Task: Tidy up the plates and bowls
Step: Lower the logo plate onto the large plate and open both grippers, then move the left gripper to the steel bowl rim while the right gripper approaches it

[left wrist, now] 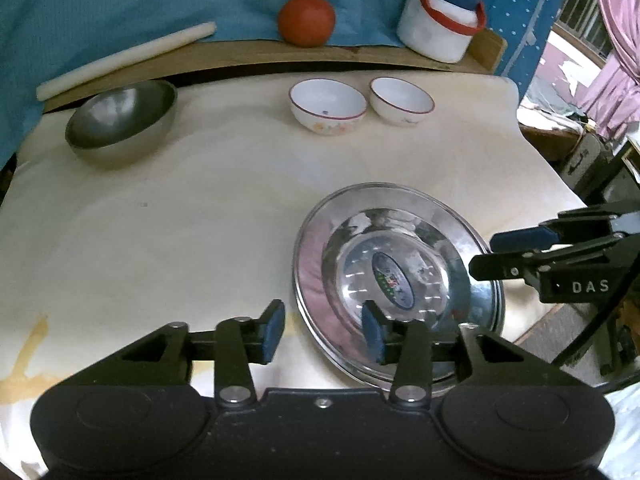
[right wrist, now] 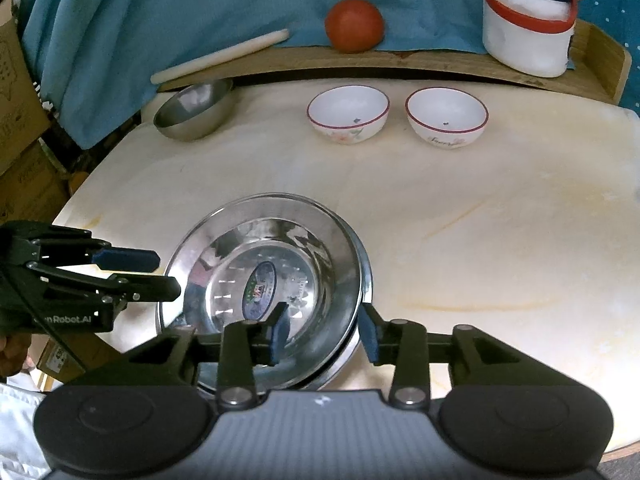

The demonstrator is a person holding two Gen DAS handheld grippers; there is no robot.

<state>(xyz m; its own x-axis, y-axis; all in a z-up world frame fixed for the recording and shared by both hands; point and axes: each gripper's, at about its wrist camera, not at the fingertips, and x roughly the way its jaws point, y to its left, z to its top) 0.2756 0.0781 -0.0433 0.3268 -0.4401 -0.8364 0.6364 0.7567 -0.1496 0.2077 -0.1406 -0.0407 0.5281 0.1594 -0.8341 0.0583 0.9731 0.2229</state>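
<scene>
Straddling plate (left wrist: 316, 264) rim, both grippers' jaws apart.

The left tool (left wrist: 324, 330) points steeply downward, its two blue-padded fingers (left wrist: 273, 330) parted with a clear gap between the pads, pressing on nothing. The right tool (right wrist: 323, 334) tilts down at a like angle, its fingers (right wrist: 368, 336) also apart and gripping nothing. Each tool shows in the other's view, reaching in from the side, tips facing inward toward one another. A bit of the person's hand (right wrist: 12, 354) shows behind the left tool.
</scene>
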